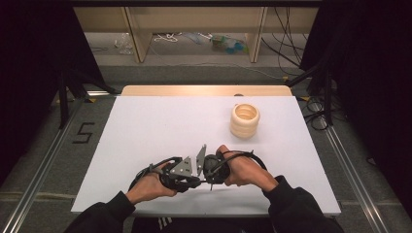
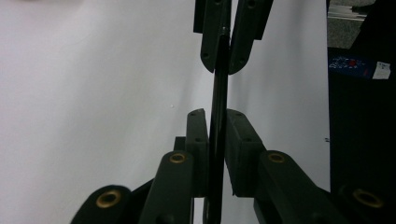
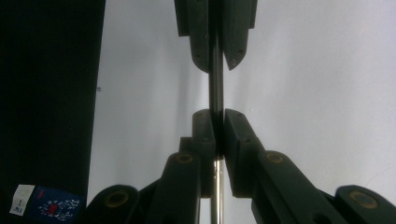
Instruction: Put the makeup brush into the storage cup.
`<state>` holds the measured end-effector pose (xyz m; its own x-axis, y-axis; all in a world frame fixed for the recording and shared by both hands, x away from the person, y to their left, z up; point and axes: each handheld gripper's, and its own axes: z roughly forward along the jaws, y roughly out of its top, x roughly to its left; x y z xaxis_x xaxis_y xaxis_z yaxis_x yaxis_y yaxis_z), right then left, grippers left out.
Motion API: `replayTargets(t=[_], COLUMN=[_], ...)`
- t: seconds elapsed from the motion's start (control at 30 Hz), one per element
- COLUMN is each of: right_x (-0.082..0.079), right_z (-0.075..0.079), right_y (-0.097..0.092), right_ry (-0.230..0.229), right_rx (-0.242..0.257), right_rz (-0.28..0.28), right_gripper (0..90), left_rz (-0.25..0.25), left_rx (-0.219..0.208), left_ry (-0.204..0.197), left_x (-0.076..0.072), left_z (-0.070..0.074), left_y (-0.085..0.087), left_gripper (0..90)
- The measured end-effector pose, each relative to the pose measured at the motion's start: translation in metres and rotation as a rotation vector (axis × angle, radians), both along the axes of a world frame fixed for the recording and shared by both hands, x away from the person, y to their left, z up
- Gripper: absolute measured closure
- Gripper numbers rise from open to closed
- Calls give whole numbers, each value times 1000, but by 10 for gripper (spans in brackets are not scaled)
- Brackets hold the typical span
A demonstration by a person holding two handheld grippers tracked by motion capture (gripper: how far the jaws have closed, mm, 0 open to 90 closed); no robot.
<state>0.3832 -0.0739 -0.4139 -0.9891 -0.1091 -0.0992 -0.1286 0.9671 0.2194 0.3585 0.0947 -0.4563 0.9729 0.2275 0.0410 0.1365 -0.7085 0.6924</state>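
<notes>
Two grippers are held nose to nose at six o'clock on the table (image 1: 145, 121). A thin dark rod (image 2: 218, 93) is clamped by the left gripper (image 1: 187, 177), and its other end by the right gripper (image 1: 206, 170). Both grips should be kept level and steady. Open room lies toward twelve; a ring stack (image 1: 245, 120) stands at two o'clock, well apart.

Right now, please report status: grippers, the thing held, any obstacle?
Left gripper and right gripper both shut on thin dark rod, tips facing. Cream ring stack far off, clear.
</notes>
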Motion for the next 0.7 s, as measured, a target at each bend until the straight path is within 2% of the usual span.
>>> replayTargets(t=[0.07,0.17,0.2,0.23,0.3,0.33,0.37,0.4,0.43,0.47,0.5,0.57,0.63,0.67,0.7], right_x=[-1,0,-1,-1,0,2,1,1,1,0,0,5,6,6,9], right_z=[0,0,0,0,3,6,8,8,17,21,25,28,31,31,32], right_y=[-1,-1,-1,-1,-2,-3,-4,-4,-9,-11,-13,-19,-24,-24,-28], right_ry=[-3,-4,8,6,-5,-17,-9,-9,-25,-15,-27,-57,-72,-72,-64], right_rx=[1,10,13,14,39,40,58,58,97,104,121,157,176,176,214], right_rz=[-13,7,-14,-9,-21,1,-25,-25,-64,-80,-98,-109,-153,-153,-211], right_gripper=[830,825,821,816,760,703,668,668,606,580,531,451,408,408,337], left_rz=[0,-10,-13,2,9,0,-4,-4,-3,-3,1,34,60,60,81], left_rx=[-8,-9,-11,-15,-24,-30,-32,-32,-39,-39,-43,-59,-70,-70,-80], left_ry=[4,14,18,16,27,32,33,33,29,29,24,25,21,21,24], left_x=[0,0,0,-1,-2,-2,-1,-1,0,0,0,0,1,1,3], left_z=[-1,-2,-2,-1,-1,-1,-1,-1,0,0,0,1,1,1,1], left_y=[0,-1,0,0,0,0,0,0,1,1,1,2,3,3,5], left_gripper=[824,833,836,836,836,836,836,836,836,836,836,836,836,836,836])
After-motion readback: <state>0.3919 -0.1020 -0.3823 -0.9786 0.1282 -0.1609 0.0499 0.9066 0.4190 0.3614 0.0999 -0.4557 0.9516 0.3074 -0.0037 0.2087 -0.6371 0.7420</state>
